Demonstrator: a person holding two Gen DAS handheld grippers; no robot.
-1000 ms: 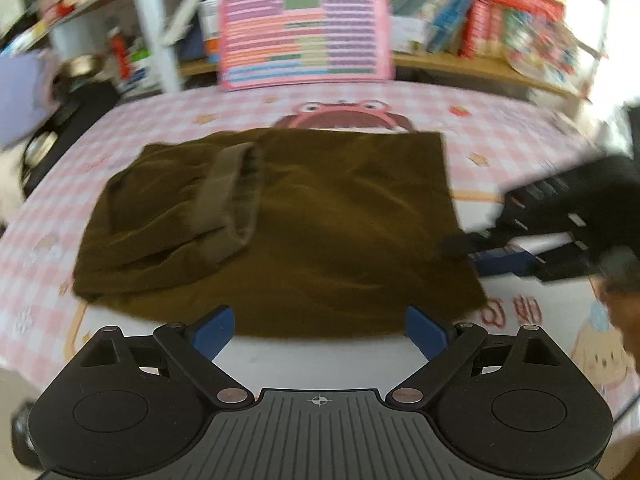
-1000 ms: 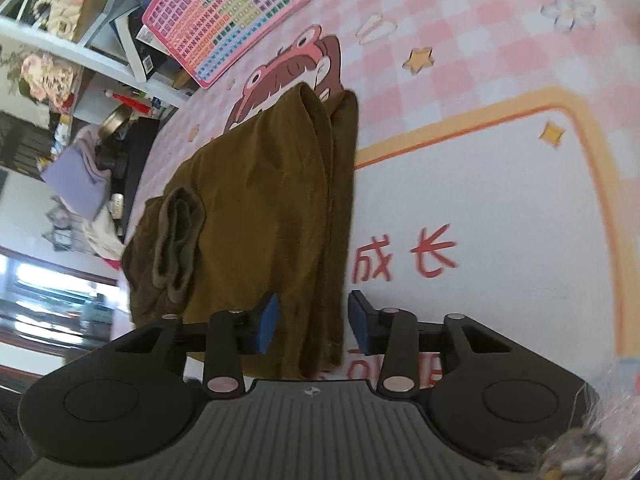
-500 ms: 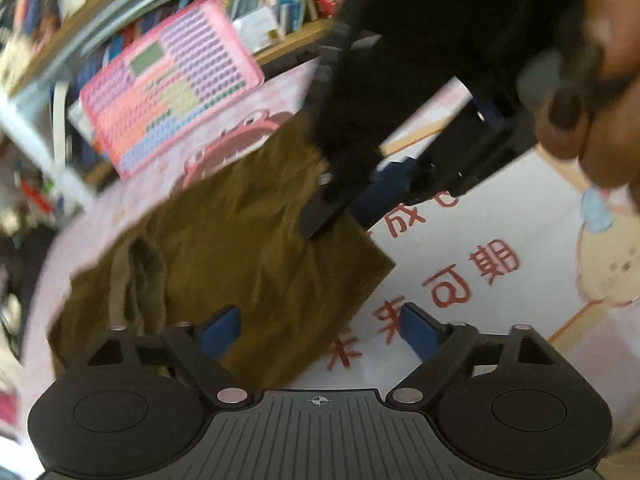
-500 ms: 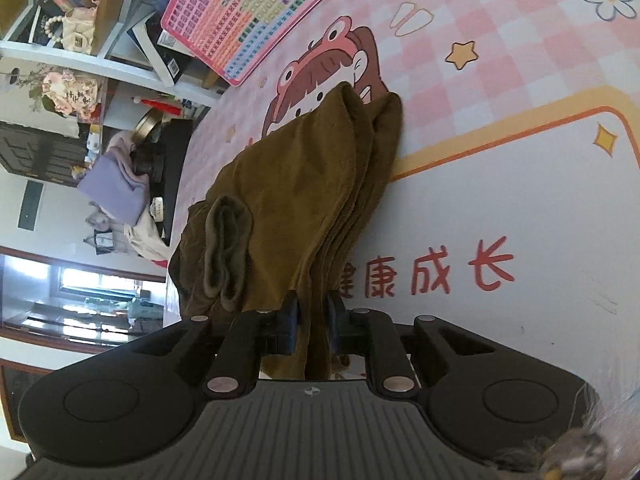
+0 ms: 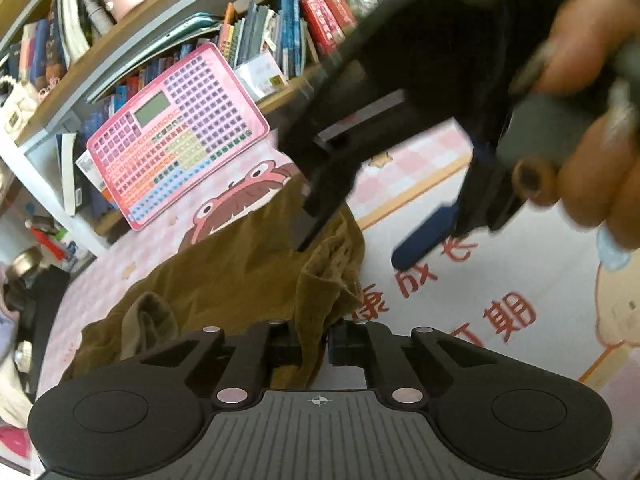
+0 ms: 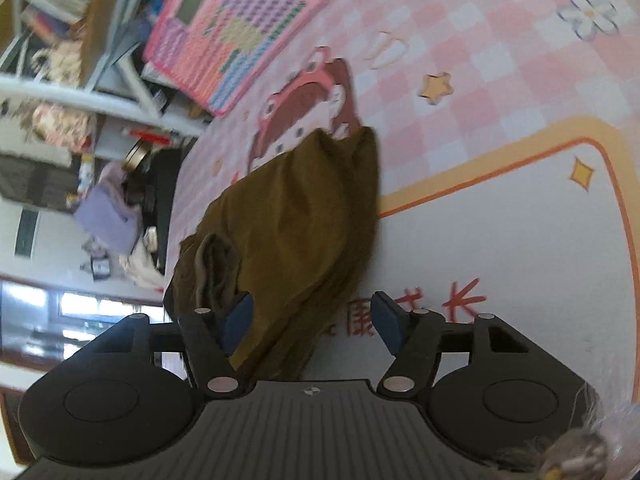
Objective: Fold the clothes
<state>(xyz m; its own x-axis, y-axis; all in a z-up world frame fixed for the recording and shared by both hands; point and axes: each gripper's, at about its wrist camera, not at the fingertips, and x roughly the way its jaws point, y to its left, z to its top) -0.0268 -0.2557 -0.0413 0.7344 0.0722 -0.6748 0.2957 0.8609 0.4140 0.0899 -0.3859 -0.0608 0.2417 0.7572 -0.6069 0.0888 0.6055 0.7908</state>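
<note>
An olive-brown garment [image 5: 224, 280] lies folded on a pink cartoon mat [image 5: 480, 292], its ribbed waistband [image 5: 144, 320] bunched at the left. My left gripper [image 5: 314, 346] is shut on the garment's near corner, and the cloth hangs out between its jaws. In the right wrist view the same garment [image 6: 296, 224] runs away from the camera. My right gripper [image 6: 312, 320] is open, its blue pads [image 6: 386, 320] on either side of the garment's near edge. The right gripper also shows in the left wrist view [image 5: 360, 240], just above the cloth.
A pink toy keyboard board [image 5: 176, 132] leans against a white bookshelf [image 5: 280, 40] full of books at the mat's far edge. A purple cloth and clutter [image 6: 108, 216] lie off the mat's far left. The mat's white printed part [image 6: 500, 240] is to the right.
My left gripper moved in and shut on the garment's corner. My right gripper, shut on the edge half a second ago, has opened and let the cloth go.
</note>
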